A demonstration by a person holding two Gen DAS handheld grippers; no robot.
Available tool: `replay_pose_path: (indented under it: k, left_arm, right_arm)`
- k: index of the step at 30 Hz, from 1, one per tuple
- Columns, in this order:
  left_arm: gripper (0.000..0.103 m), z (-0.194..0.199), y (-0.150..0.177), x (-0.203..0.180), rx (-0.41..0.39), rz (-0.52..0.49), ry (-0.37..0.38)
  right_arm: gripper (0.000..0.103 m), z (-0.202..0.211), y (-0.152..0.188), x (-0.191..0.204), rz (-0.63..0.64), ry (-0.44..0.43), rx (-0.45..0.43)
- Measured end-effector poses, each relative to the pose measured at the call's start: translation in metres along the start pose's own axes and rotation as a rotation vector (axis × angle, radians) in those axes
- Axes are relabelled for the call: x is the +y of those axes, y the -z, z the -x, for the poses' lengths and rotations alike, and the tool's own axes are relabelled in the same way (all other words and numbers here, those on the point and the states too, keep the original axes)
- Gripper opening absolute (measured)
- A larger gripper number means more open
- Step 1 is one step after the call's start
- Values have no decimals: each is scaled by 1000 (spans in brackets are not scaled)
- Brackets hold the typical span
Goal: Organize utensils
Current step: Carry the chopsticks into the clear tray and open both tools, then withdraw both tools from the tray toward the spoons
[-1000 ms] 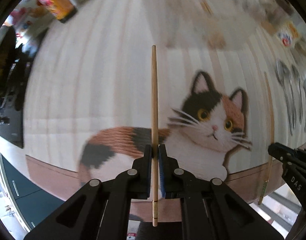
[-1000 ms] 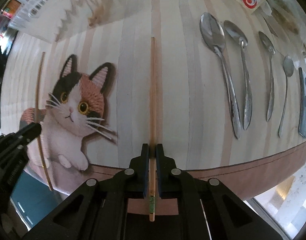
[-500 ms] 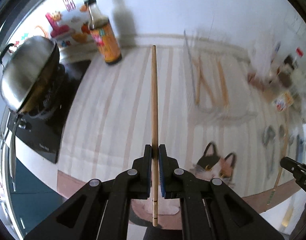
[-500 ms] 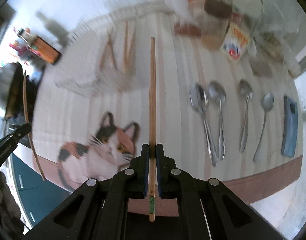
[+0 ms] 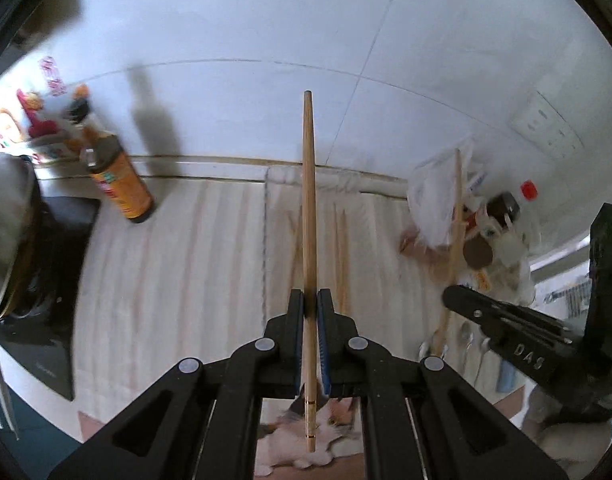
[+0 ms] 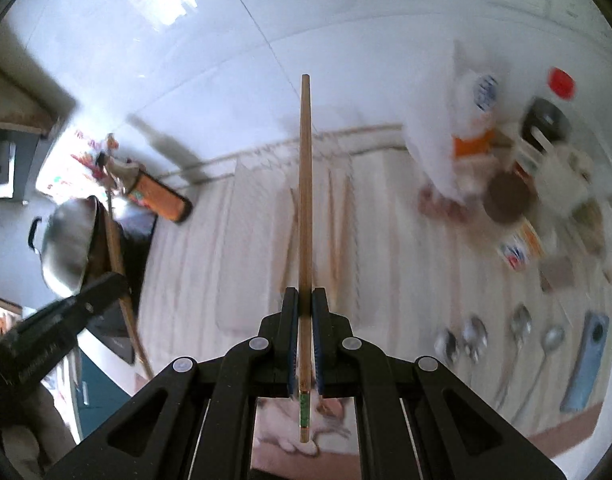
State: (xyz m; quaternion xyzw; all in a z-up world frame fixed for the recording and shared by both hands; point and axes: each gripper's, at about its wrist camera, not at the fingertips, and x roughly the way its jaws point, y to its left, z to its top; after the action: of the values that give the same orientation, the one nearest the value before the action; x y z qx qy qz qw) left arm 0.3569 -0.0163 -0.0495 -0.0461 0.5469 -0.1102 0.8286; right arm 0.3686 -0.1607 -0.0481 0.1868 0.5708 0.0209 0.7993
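Observation:
My left gripper (image 5: 310, 300) is shut on a wooden chopstick (image 5: 308, 200) that points forward, held high above the striped mat (image 5: 210, 264). My right gripper (image 6: 305, 300) is shut on a second chopstick (image 6: 305, 184) with a green band near its back end. Other chopsticks (image 5: 340, 240) lie on a clear sheet at the far side of the mat, ahead of both grippers; they also show in the right wrist view (image 6: 338, 232). Several spoons (image 6: 518, 332) lie on the mat at the right. The right gripper also shows in the left wrist view (image 5: 506, 320).
A sauce bottle (image 5: 118, 176) stands at the far left by a steel wok (image 6: 66, 244) on a black stove. Jars, packets and a white bag (image 6: 466, 128) crowd the far right. A blue-grey phone (image 6: 586, 364) lies beside the spoons. A tiled wall stands behind.
Both grippers have risen and tilted up from the cat picture on the mat, each still holding its chopstick. The view now takes in the far edge of the mat and the wall.

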Motion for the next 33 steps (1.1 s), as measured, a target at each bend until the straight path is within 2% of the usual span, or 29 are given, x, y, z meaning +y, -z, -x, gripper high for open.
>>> replay_pose_path:
  k: [5,9,10,13,16,18,19,20,22,23,25,26,28,29,33]
  left_arm:
    - [4,-55,-42,1,116,28,36]
    - [5,-96,-50,1,219,23,54]
    - [8,-107,-49,3,249,27,53]
    - [8,-118,-40,4,256,21,-10]
    - [9,-119,-30,6,236,18,-65]
    - [18,-117,-26,7,213,8,-110]
    - [31,-116,-24,7,195,-4,-150]
    - [50,-114,-22,8,183,-6,-167]
    - [67,-111,-19,13,146,-3,-194]
    - [72,-108,-16,14,119,-10,-225]
    - [74,-99,-9,18,59,-29,-273]
    - [85,-96,-5,19,38,-34,-285]
    - [103,-89,4,21,3,-44,-300]
    - [103,-85,9,21,-18,-54,-303]
    - [103,-69,27,22,-64,-89,-332]
  right_arm:
    - [7,-38,-43,-3,-13,34,42]
    - [7,-80,-58,-11,-27,70,102]
    - [7,-90,-58,-13,-29,77,120]
    - [8,-127,-57,-15,-10,101,227]
    - [11,-141,-50,-21,-22,107,261]
    - [21,-140,-47,-24,-25,116,253]
    - [26,-138,-45,-26,-27,119,248]
    - [28,-136,-43,-26,-26,127,242]
    - [32,-129,-39,-28,-26,137,223]
    - [37,-126,-36,-29,-18,151,206]
    - [43,-117,-28,-25,18,204,162]
    - [46,-114,-24,-25,33,224,142]
    - [60,-104,-15,-20,61,262,98]
    - [67,-101,-9,-18,71,279,78]
    - [79,-85,16,-17,75,317,18]
